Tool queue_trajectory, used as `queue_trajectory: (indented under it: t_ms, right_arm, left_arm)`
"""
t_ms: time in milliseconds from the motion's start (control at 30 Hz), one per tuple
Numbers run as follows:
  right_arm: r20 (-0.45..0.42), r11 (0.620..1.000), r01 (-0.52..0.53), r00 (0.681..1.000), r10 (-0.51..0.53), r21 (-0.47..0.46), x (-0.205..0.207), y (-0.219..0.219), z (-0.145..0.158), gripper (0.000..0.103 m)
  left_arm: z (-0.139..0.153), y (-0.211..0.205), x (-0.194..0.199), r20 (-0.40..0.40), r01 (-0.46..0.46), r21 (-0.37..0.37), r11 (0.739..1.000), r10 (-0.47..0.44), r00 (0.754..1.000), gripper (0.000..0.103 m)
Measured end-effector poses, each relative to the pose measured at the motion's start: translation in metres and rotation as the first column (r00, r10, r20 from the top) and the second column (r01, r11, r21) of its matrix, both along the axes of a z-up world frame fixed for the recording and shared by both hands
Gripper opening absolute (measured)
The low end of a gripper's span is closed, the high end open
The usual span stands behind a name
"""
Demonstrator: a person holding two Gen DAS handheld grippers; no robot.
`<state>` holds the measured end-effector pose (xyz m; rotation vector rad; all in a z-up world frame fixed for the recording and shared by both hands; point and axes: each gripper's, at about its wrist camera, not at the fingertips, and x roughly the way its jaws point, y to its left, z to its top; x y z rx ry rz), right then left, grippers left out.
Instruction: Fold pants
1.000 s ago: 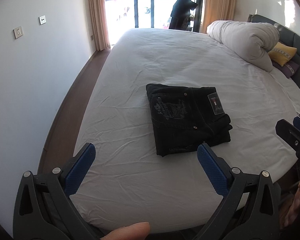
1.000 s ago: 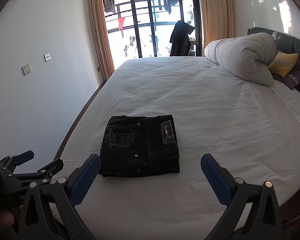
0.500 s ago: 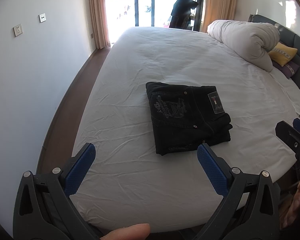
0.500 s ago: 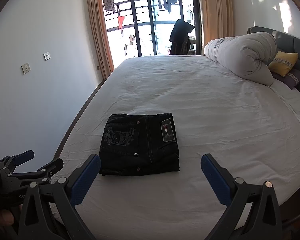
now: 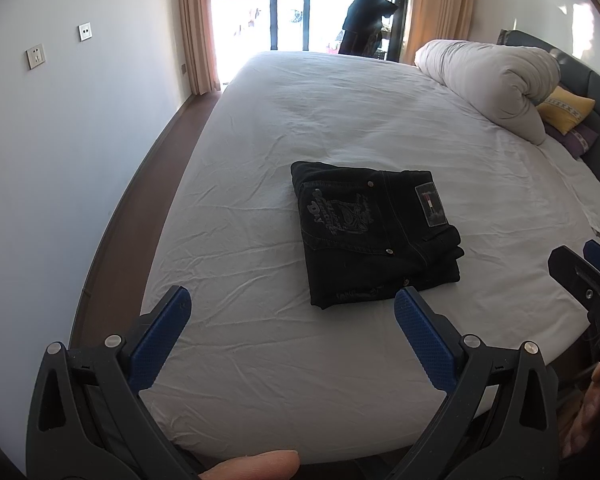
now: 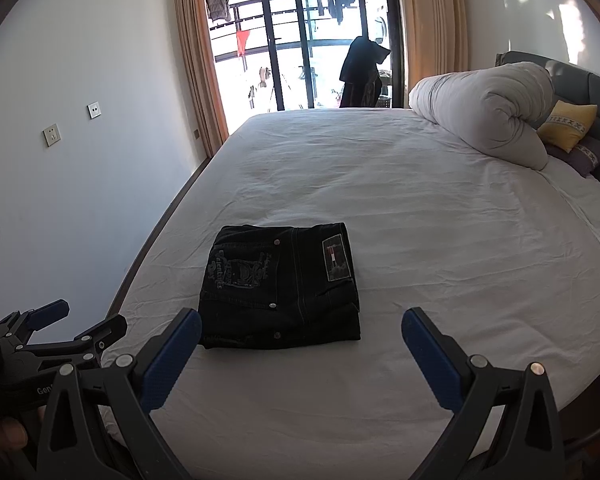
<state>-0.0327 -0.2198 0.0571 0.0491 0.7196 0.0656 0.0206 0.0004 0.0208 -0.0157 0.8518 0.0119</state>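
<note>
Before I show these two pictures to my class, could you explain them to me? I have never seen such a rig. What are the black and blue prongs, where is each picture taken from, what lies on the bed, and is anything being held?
No robot is here. A person holds one tool in each hand. Each picture comes from a wide-angle camera on one tool, looking forward along its two blue-padded fingers, so the room looks bent.

The left hand-held gripper fills the bottom of its own view; the right hand-held gripper does likewise. Each also shows at the edge of the other's picture.

Both stand open and hold nothing, and neither touches the cloth.

On the white bed lie black pants, folded into a neat rectangle. A rolled duvet and a yellow pillow lie by the headboard.
</note>
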Motion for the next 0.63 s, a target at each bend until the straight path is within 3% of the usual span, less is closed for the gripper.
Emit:
queue_trajectory:
  t_ms: [633]
  right_arm:
    - [-0.010, 1.000, -0.003, 1.000, 0.003, 0.003, -0.003, 0.002, -0.005, 0.103]
  left_arm:
    - [-0.009, -0.018, -0.017, -0.016, -0.031, -0.001, 1.000, 0.030, 0.999, 0.103]
